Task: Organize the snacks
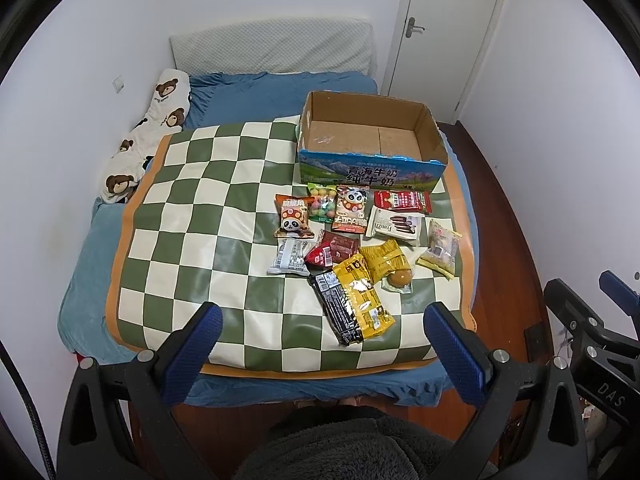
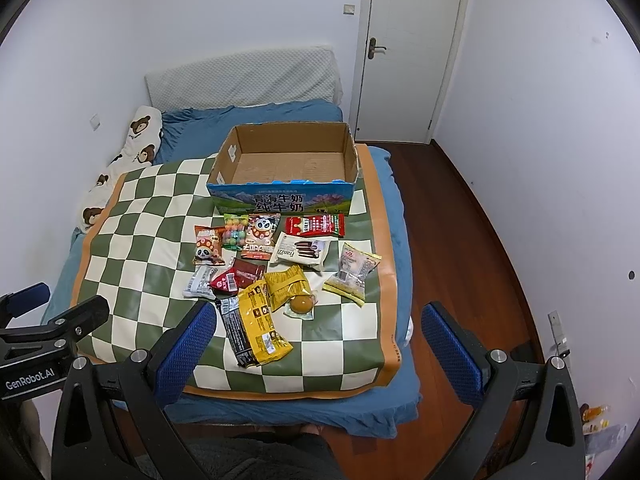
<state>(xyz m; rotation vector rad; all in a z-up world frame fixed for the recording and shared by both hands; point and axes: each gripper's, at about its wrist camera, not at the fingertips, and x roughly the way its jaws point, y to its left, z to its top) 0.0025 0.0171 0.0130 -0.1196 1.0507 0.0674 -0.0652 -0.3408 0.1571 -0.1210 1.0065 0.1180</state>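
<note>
Left gripper (image 1: 322,332) wide apart, holding nothing; right gripper (image 2: 318,334) same, both hovering off the bed's near edge; snacks (image 1: 352,240) approx. a dozen pkts, all loose on the checked mat (image 1: 192,200) just in front of the cardboard box (image 1: 370,160); box bare inside — sorting not yet begun, everything left to do.

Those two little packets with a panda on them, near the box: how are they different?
The left panda packet lies with its panda at the near end; the right panda packet has its panda at the far end, toward the cardboard box. The left one is mostly orange and sits apart on the checkered mat; the right one looks paler and touches the candy ball bag. Both are small, sealed and lie flat.
</note>
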